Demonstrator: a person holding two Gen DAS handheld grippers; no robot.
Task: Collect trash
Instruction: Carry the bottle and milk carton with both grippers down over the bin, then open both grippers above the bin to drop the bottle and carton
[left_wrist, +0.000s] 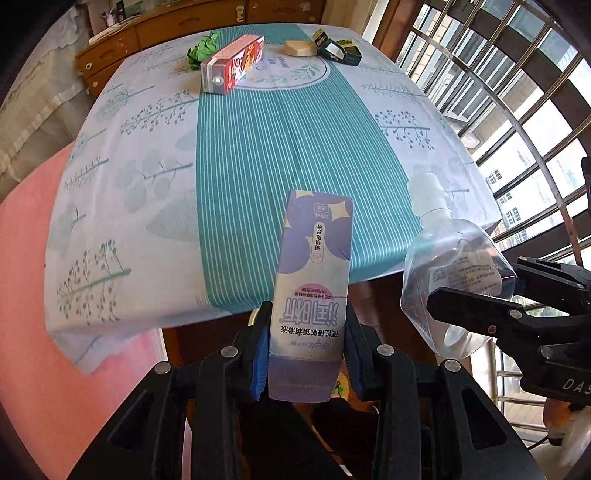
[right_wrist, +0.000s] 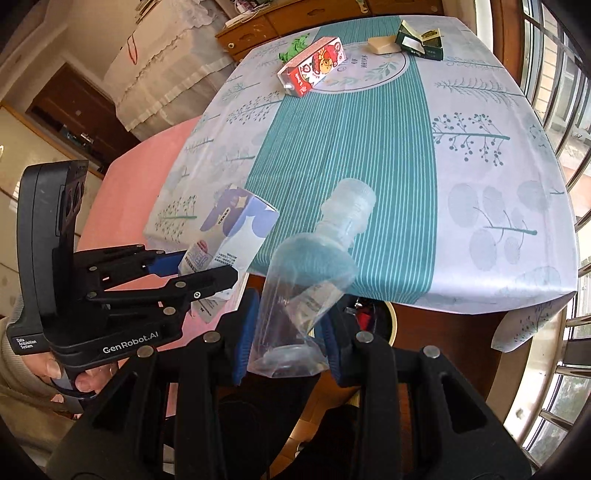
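Note:
My left gripper (left_wrist: 306, 332) is shut on a tall purple and white carton (left_wrist: 314, 273), held upright just off the table's near edge; it also shows in the right wrist view (right_wrist: 229, 236). My right gripper (right_wrist: 288, 332) is shut on a clear plastic bottle (right_wrist: 314, 273) with a white cap, held beside the carton; the bottle also shows in the left wrist view (left_wrist: 450, 266). On the far part of the table lie a red juice carton (left_wrist: 232, 64), a green crumpled wrapper (left_wrist: 199, 50), a beige block (left_wrist: 299, 48) and dark green boxes (left_wrist: 338, 46).
The table has a teal striped and white leaf-print cloth (left_wrist: 258, 155). A pink surface (left_wrist: 44, 295) lies to the left. A wooden cabinet (left_wrist: 166, 26) stands behind the table. Window bars (left_wrist: 517, 110) run along the right side.

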